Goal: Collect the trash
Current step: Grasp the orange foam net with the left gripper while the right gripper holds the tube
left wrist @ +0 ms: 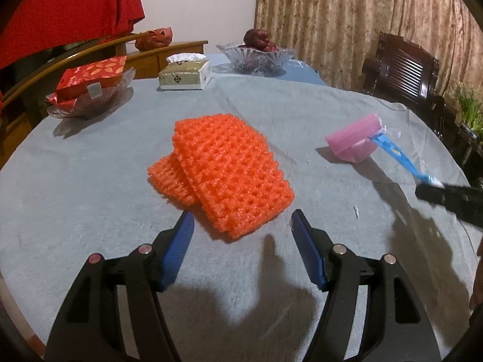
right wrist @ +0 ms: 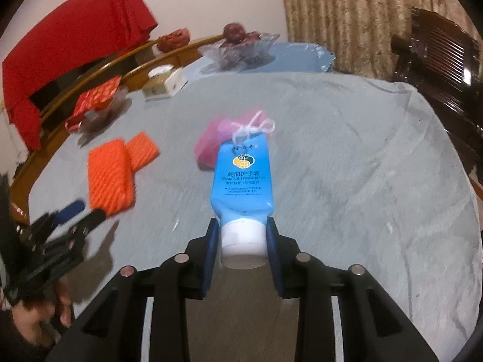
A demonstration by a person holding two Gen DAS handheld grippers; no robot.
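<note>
Two orange foam nets (left wrist: 223, 169) lie overlapped in the middle of the grey tablecloth (left wrist: 90, 181). My left gripper (left wrist: 243, 214) is open just short of them, its blue pads either side of the nets' near corner without touching. My right gripper (right wrist: 241, 226) is shut on the white cap of a blue hand cream tube (right wrist: 241, 175), which points away from me. The tube's far end reaches a pink bag (right wrist: 211, 141) tied with white ribbon; whether they touch I cannot tell. The left wrist view shows the tube (left wrist: 398, 157) and the right gripper (left wrist: 434, 193) at the right.
At the table's far side stand a tissue box (left wrist: 185, 74), a glass bowl of dark red fruit (left wrist: 256, 54) and a glass dish of red packets (left wrist: 90, 84). A small white scrap (left wrist: 356, 211) lies on the cloth. A dark wooden chair (left wrist: 401, 72) stands beyond the right edge.
</note>
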